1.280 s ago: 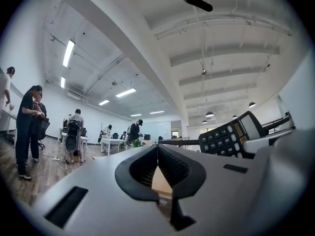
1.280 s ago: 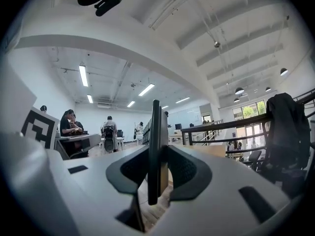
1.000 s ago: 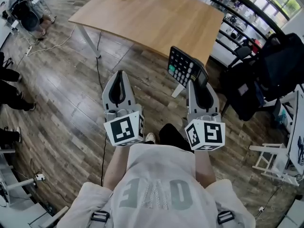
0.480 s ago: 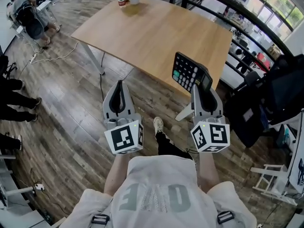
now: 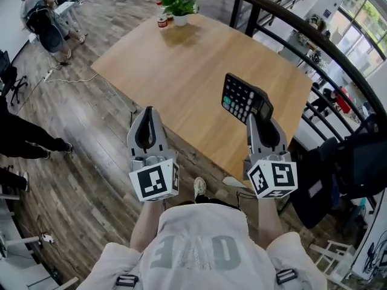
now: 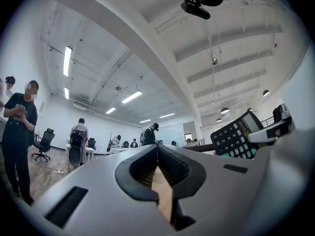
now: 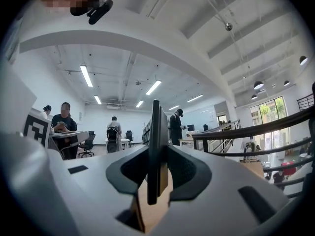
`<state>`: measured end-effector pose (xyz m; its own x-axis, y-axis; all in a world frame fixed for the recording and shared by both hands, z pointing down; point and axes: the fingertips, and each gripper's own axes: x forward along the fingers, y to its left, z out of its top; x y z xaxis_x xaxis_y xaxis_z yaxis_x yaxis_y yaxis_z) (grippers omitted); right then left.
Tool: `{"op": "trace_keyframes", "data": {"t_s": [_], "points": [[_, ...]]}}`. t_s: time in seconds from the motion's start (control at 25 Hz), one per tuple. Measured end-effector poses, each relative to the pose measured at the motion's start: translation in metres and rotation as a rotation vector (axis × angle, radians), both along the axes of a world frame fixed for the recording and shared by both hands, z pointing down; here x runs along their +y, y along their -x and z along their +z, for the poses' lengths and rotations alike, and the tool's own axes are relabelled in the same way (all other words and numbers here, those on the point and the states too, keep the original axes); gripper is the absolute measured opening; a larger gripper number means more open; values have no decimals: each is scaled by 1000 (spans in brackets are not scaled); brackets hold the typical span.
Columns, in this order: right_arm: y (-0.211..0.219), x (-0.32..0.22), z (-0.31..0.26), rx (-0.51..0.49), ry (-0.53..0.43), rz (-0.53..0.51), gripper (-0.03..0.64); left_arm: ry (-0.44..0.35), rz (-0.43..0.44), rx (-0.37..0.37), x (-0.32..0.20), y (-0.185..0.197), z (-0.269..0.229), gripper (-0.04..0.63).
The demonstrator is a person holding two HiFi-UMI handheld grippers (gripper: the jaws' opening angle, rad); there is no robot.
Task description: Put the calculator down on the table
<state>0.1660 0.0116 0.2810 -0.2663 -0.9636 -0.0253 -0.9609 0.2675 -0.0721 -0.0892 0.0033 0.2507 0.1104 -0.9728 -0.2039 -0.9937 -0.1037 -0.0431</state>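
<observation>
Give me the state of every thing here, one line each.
calculator: gripped, in the air over the table, not set down.
right gripper: shut on the calculator.
left gripper: shut, empty.
plant: upright at the table's far edge.

Open-plan office: swivel chairs (image 6: 43, 142), strip lights (image 6: 67, 61), desks (image 7: 68, 133) with people (image 6: 77, 142) working.

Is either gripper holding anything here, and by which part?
The right gripper holds the calculator by its display end, clamped edge-on between the jaws, above the table. The left gripper is shut and empty.
</observation>
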Motion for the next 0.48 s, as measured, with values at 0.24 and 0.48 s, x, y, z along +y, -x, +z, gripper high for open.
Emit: {"op": "trace_keyframes", "data": {"t_s": [0.24,0.48], "points": [[1,-60,-13,31,-2,-77,112,1,-25,-25,-49,-5,-13,11],[13,-102,-7,31,30,-130,112,1,-26,-21,-87,-4,-10,11]]}}
